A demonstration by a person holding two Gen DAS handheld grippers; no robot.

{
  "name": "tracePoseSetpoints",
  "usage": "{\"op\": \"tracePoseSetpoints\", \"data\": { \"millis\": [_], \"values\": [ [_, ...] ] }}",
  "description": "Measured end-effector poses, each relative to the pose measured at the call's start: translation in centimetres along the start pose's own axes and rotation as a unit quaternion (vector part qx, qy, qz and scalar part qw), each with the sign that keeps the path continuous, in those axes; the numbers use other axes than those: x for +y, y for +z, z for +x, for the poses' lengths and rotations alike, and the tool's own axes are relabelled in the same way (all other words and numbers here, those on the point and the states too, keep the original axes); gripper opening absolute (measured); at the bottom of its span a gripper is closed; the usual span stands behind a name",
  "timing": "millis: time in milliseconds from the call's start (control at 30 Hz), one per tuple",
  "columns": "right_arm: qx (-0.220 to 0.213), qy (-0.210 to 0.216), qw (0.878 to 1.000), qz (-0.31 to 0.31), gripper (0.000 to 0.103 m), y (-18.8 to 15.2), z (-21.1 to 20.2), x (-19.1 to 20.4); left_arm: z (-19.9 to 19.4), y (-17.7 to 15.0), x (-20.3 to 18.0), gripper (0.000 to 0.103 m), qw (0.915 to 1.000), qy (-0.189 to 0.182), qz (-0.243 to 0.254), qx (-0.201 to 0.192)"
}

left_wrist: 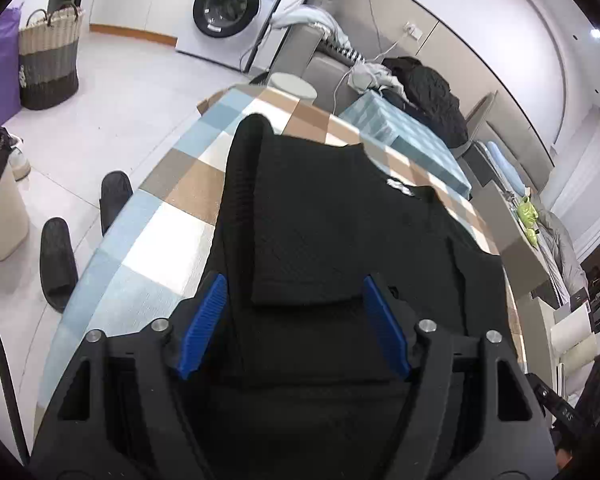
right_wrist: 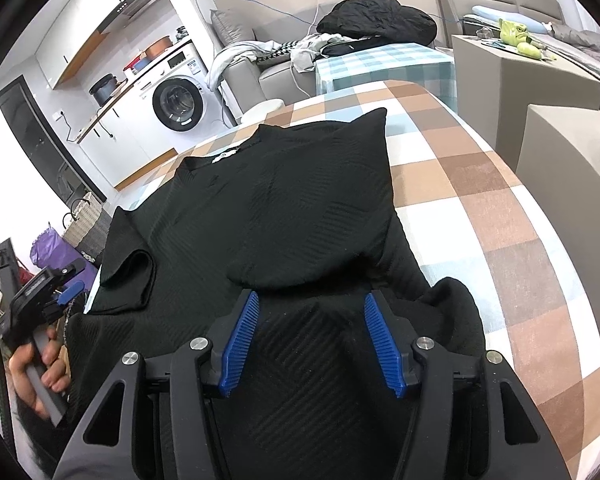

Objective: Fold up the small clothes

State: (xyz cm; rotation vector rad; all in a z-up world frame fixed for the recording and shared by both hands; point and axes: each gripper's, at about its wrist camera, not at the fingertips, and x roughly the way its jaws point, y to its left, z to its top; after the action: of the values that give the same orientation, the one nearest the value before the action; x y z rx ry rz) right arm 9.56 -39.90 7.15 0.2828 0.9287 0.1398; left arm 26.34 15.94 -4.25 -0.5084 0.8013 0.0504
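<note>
Left wrist view: we see black top (left_wrist: 340, 220) flat on checked worktop (left_wrist: 172, 216), both sleeves folded in.
Left tongs (left_wrist: 296, 324): wide, holding nothing.
Right tongs (right_wrist: 308, 340): wide, empty, above hem.
Risk: we judge a shallow pinch drags the folded sleeves askew.

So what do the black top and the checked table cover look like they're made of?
Black top: probably a soft matte knit, going by its woven zigzag ridges and limp folds. Checked table cover: looks like matte woven cloth, with a faint weave grain and no shine, though coated fabric can't be ruled out.
</note>
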Motion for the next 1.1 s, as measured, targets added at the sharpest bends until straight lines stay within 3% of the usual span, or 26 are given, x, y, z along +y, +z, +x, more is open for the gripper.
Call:
{"op": "tracePoseSetpoints", "data": {
  "millis": [133,200,267,367,500,533,567,600,667,733,900,1100],
  "values": [
    [0.003,-0.001,1.0,-0.001,0.057,0.0,0.0,0.0,2.9,0.6,0.8,0.042,0.9992,0.016,-0.006,0.036],
    [0.003,-0.001,1.0,0.0,0.057,0.0,0.0,-0.1,4.0,0.7,1.2,0.018,0.9984,0.026,-0.006,0.05],
    [0.006,-0.003,1.0,0.001,0.057,-0.1,0.1,-0.2,4.9,0.6,0.9,0.005,0.9982,0.03,-0.001,0.052],
    [0.005,-0.002,1.0,0.004,0.057,-0.1,0.1,-0.4,4.1,1.2,0.1,0.003,0.9994,0.005,-0.004,0.034],
    [0.009,-0.005,1.0,-0.002,0.057,0.0,0.0,-0.1,2.0,4.3,-4.9,0.003,0.9972,-0.06,0.037,-0.027],
    [0.009,-0.006,1.0,-0.004,0.057,0.0,0.0,-0.1,1.7,4.8,-5.9,0.005,0.9958,-0.073,0.045,-0.033],
    [0.009,-0.007,1.0,-0.003,0.057,0.1,-0.1,-0.1,1.4,5.4,-7.3,0.014,0.994,-0.086,0.055,-0.04],
    [0.008,-0.007,1.0,-0.001,0.057,0.1,-0.3,-0.2,1.3,5.8,-8.5,0.037,0.9926,-0.093,0.066,-0.041],
    [0.003,-0.01,1.0,0.001,0.057,0.2,-0.7,-0.3,1.0,5.8,-9.8,0.073,0.9915,-0.089,0.083,-0.046],
    [-0.002,-0.012,1.0,0.003,0.057,0.1,-1.2,-0.6,-0.2,4.9,-10.1,0.077,0.9889,-0.083,0.098,-0.075],
    [-0.007,-0.018,1.0,0.01,0.059,-0.1,-2.0,-1.4,-1.9,3.1,-8.7,0.078,0.9902,-0.056,0.11,-0.064],
    [-0.02,-0.009,1.0,0.01,0.059,-0.3,-3.7,-2.2,-5.7,-1.0,-4.2,0.078,0.9926,0.0,0.102,-0.066]
  ]
}}
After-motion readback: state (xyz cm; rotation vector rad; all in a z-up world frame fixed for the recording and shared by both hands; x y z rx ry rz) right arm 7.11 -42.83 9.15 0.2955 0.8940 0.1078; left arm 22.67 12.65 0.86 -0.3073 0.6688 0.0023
